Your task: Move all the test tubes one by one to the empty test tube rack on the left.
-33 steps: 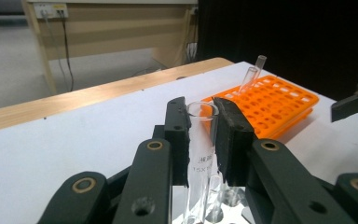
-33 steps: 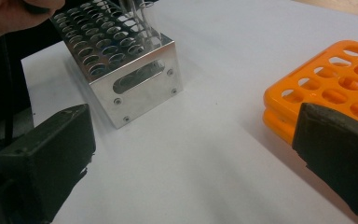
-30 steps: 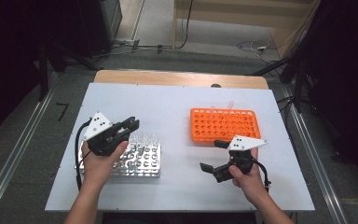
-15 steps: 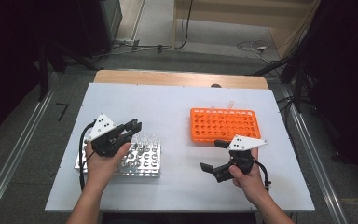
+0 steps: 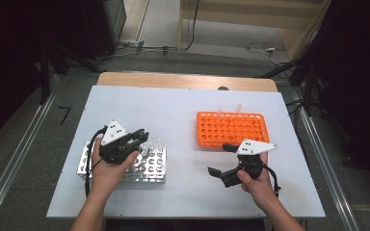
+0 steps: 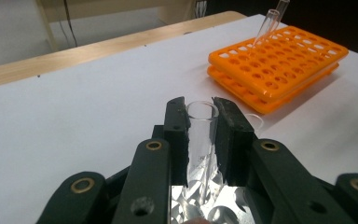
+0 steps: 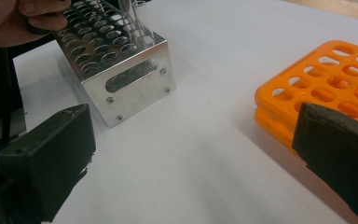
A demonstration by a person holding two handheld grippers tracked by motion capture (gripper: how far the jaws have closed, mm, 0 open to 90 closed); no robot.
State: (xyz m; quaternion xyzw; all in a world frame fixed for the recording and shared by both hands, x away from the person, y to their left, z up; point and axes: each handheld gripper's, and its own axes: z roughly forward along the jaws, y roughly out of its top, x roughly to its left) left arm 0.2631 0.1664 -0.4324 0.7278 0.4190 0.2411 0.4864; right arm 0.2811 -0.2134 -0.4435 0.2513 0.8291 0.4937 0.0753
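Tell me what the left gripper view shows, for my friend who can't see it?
The left claw is shut on a clear glass test tube standing in a shiny metal rack. Farther off on the white table sits an orange rack with one tube leaning in it.

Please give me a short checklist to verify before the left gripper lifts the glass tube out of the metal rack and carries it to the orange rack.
1. Left gripper is closed on the clear glass test tube, one black jaw on each side: ok.
2. Tube is upright between the jaws: ok.
3. Bottom of the tube is free of the shiny metal rack: cannot tell, it is hidden behind the jaws.
4. Flat orange plastic rack has empty holes: ok; one tube already leans in a far hole.
5. White table between the two racks is free of obstacles: ok.
6. Right gripper, open, is out of the path: not ok, it is between the racks.
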